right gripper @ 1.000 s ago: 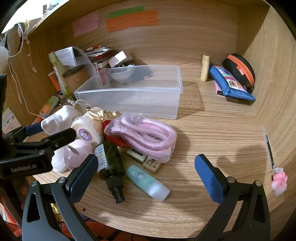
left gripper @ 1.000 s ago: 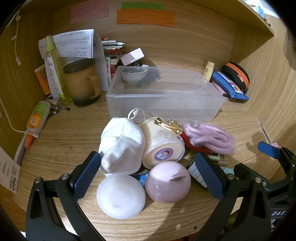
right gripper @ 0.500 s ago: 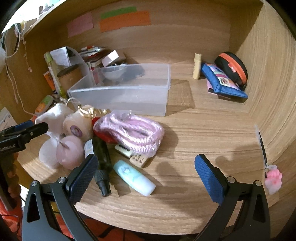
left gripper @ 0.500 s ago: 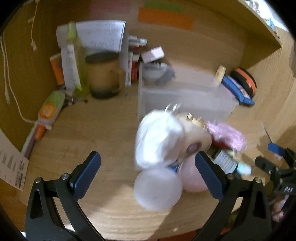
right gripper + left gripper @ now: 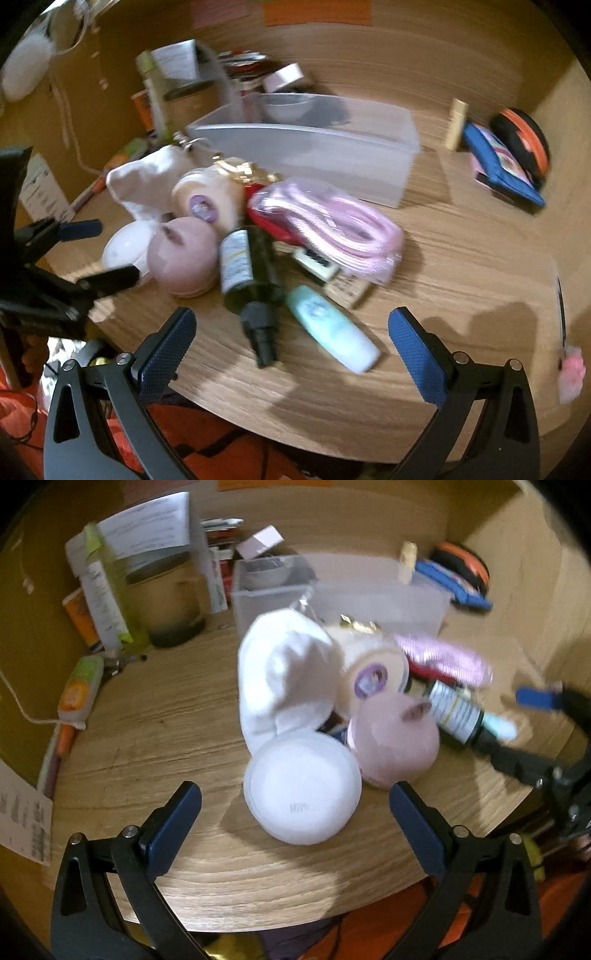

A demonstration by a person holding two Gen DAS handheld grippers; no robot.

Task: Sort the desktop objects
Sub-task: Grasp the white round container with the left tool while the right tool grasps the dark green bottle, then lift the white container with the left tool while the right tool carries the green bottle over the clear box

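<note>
Left wrist view: left gripper [image 5: 294,806], jaws wide apart, nothing held, hovers over desk [image 5: 155,720] edge w/ white round case [image 5: 302,790] just ahead, touching pink round case [image 5: 393,740]; white sock bundle [image 5: 286,675] and cream jar [image 5: 371,670] behind; clear bin [image 5: 369,602] at rear. Right wrist view: right gripper [image 5: 291,338], jaws apart, empty, in front of dark bottle [image 5: 249,269] and mint tube [image 5: 330,328], lying side by side; pink cord bag [image 5: 332,221] behind them, near the bin; blue pouch [image 5: 498,166] far right. Both views motion-blurred.
</note>
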